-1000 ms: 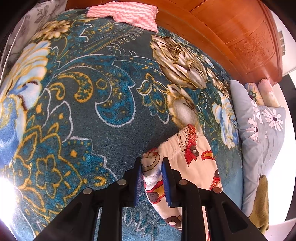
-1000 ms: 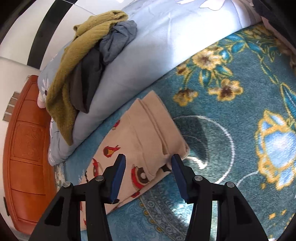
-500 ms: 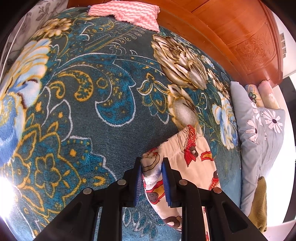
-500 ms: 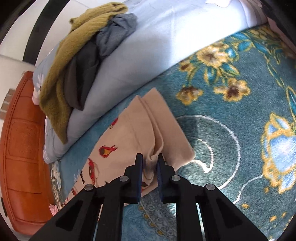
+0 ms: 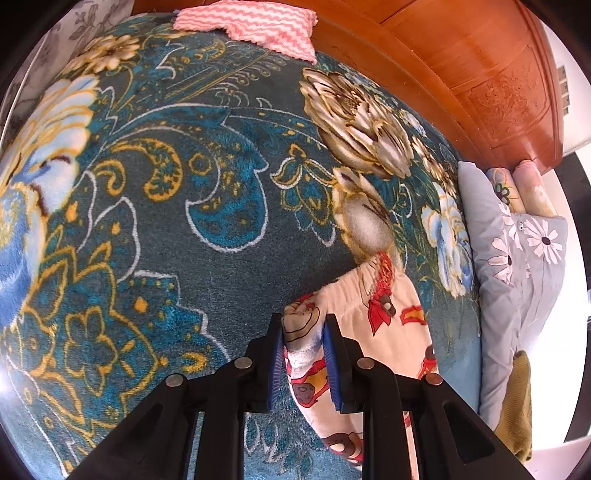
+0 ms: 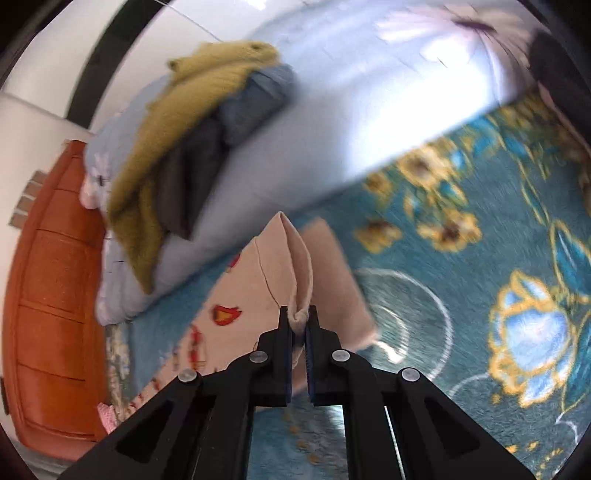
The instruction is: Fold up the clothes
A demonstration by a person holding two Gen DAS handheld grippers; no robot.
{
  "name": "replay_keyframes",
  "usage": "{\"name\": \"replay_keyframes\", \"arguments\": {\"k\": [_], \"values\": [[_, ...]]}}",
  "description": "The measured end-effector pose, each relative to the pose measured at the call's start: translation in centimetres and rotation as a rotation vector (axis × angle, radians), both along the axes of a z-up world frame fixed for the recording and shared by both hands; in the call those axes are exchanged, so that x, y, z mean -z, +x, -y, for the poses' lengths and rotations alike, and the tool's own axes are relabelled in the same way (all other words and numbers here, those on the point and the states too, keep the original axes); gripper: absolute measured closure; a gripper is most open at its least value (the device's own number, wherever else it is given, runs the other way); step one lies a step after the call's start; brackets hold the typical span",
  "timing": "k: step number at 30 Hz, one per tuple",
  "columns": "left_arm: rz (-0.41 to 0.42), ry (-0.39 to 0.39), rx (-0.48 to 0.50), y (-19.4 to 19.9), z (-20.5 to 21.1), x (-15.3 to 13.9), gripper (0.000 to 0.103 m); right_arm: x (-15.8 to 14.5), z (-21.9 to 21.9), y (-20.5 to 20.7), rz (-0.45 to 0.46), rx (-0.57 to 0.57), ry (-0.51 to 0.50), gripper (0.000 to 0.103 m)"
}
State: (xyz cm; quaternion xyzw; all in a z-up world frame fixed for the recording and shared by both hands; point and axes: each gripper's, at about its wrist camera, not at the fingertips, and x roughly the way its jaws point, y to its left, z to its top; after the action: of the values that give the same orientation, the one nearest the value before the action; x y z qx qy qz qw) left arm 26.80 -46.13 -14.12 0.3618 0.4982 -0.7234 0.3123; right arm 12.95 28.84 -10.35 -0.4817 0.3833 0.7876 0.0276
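Note:
Cream trousers (image 5: 384,332) with red and brown cartoon prints lie on a teal floral blanket (image 5: 184,206). My left gripper (image 5: 303,325) is shut on a bunched corner of their elastic waistband. In the right wrist view the plain beige leg end of the trousers (image 6: 273,273) is pulled up into a peak. My right gripper (image 6: 298,317) is shut on that pinched fold, and the cloth rises off the blanket (image 6: 461,295) there. The right view is blurred by motion.
A pink zigzag cloth (image 5: 255,26) lies at the blanket's far edge by the orange wooden headboard (image 5: 480,74). A grey-blue flowered quilt (image 6: 332,122) runs along the side, with an olive knit (image 6: 177,140) and dark garments (image 6: 192,184) piled on it.
The right gripper went from open astride the trouser leg end to shut on it, and has lifted the fold into a peak. The left gripper kept its hold without moving.

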Motion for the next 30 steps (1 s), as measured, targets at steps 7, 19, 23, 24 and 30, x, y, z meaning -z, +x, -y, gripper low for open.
{"name": "replay_keyframes", "arguments": {"k": [7,19,23,24,30], "values": [[-0.004,-0.021,0.05,-0.5,0.0,-0.9,0.079,0.5,-1.4,1.6,0.011,0.061,-0.007,0.097],[0.008,0.001,0.027,-0.1,-0.2,0.1,0.078,0.6,-0.8,0.2,0.054,-0.061,0.122,0.093],[0.008,0.005,0.028,-0.1,-0.1,0.2,0.077,0.2,-0.3,-0.3,0.066,-0.115,0.229,0.079],[0.008,0.007,0.029,-0.1,-0.1,0.2,0.077,0.4,-0.5,-0.3,0.063,-0.111,0.205,0.078],[0.006,0.014,0.03,-0.1,-0.1,0.4,0.076,0.7,-1.5,-0.2,0.045,-0.119,0.113,0.077]]}}
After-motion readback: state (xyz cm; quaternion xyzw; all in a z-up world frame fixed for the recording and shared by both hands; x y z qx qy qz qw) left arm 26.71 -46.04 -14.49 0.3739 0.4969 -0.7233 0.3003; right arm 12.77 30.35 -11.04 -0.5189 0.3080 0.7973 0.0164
